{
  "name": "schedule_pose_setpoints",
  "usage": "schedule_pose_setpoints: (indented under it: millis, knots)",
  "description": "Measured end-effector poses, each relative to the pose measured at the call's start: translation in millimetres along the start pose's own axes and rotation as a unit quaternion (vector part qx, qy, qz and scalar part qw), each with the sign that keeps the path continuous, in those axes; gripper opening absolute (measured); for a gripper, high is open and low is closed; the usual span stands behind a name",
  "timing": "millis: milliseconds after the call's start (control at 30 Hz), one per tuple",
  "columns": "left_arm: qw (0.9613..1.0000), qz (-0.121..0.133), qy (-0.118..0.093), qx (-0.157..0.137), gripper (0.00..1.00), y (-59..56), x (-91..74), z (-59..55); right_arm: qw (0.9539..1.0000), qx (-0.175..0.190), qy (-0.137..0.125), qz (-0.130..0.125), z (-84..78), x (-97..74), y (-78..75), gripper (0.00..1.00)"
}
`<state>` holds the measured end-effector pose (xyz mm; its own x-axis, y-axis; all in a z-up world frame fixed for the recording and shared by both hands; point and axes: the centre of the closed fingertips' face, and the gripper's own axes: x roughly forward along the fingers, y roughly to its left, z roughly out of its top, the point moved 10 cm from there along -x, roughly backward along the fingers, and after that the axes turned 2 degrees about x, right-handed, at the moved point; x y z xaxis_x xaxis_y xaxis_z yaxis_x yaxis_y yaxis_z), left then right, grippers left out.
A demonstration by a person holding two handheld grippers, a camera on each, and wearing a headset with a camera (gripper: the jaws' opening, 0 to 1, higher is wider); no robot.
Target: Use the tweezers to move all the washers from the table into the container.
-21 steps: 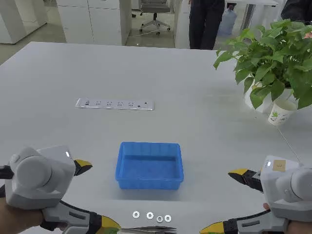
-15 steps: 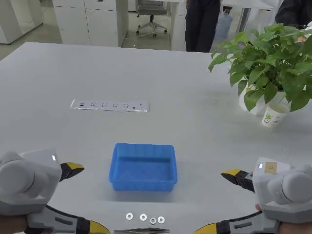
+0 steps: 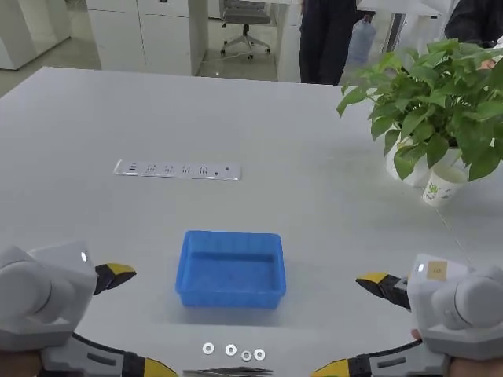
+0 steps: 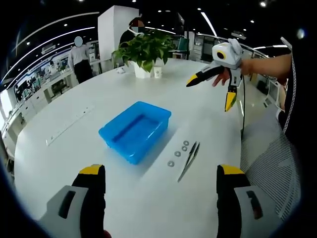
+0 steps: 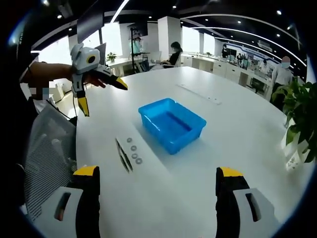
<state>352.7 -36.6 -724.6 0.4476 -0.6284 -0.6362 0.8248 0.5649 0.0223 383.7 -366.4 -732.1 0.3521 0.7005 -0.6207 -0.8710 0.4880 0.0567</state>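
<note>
Flanking the container (image 3: 231, 269), left gripper (image 3: 135, 320) and right gripper (image 3: 350, 323) gape empty, washers (image 3: 233, 351) and tweezers (image 3: 228, 371) lying near the table (image 3: 314, 118) edge.

I have drawn my left gripper (image 3: 135, 320) slightly back toward me, a little farther from the blue container (image 3: 228, 296).

Open table (image 3: 330, 228) on every side of the blue container (image 3: 231, 269). Near edge: washers (image 3: 233, 351) and tweezers (image 3: 228, 371) lie just in front of it, unblocked from above. Far side: power strip (image 3: 177, 170) and potted plant (image 3: 436, 102), well apart.
</note>
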Motion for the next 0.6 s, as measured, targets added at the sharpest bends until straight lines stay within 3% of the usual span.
schedule_pose_setpoints:
  millis: [267,600]
  knots:
    - [0.9999,0.004,-0.011,-0.005,0.99,-0.2,-1.6,-0.3,1.0000,0.000,-0.005,-0.002,0.1,-1.1,-0.5,0.99]
    - [0.9992,0.011,-0.028,-0.024,0.99,-9.3,-3.0,-4.9,0.9999,0.005,-0.014,-0.004,-0.8,-1.9,2.9,1.00]
